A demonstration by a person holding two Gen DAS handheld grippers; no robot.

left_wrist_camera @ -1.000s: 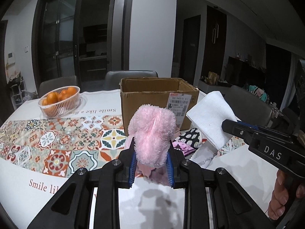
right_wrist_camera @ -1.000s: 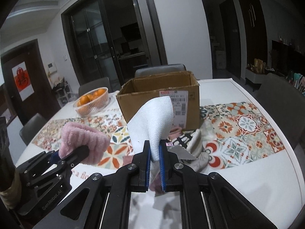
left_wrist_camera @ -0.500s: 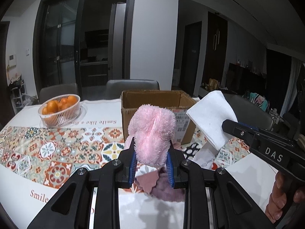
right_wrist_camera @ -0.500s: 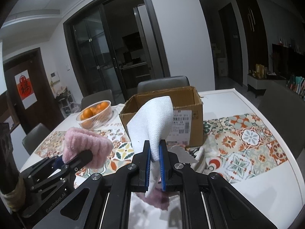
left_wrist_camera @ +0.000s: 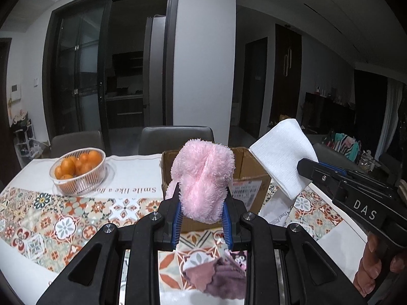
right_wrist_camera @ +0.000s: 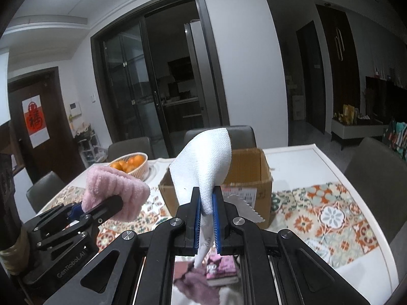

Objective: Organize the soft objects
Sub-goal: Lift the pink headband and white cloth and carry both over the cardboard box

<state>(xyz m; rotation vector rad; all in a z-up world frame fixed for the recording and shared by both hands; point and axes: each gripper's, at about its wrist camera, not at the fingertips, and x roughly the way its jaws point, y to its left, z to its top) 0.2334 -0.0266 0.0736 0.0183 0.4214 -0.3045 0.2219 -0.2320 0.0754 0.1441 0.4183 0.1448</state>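
Note:
My left gripper (left_wrist_camera: 202, 204) is shut on a fluffy pink cloth (left_wrist_camera: 203, 178) and holds it in the air in front of an open cardboard box (left_wrist_camera: 250, 170). My right gripper (right_wrist_camera: 206, 203) is shut on a white cloth (right_wrist_camera: 203, 162), held up in front of the same box (right_wrist_camera: 251, 175). Each gripper shows in the other's view: the right one with the white cloth (left_wrist_camera: 285, 157), the left one with the pink cloth (right_wrist_camera: 114, 190). A mauve cloth (left_wrist_camera: 223, 277) and a pink patterned item (right_wrist_camera: 221, 267) lie on the table below.
A white basket of oranges (left_wrist_camera: 78, 170) stands at the back left on the patterned tablecloth (left_wrist_camera: 38, 218). Grey chairs (left_wrist_camera: 175, 137) stand behind the table. The table's right edge (right_wrist_camera: 366, 211) is near a grey chair (right_wrist_camera: 379, 178).
Both grippers have risen with their cloths and moved closer to the box. The items on the table now sit lower in both views.

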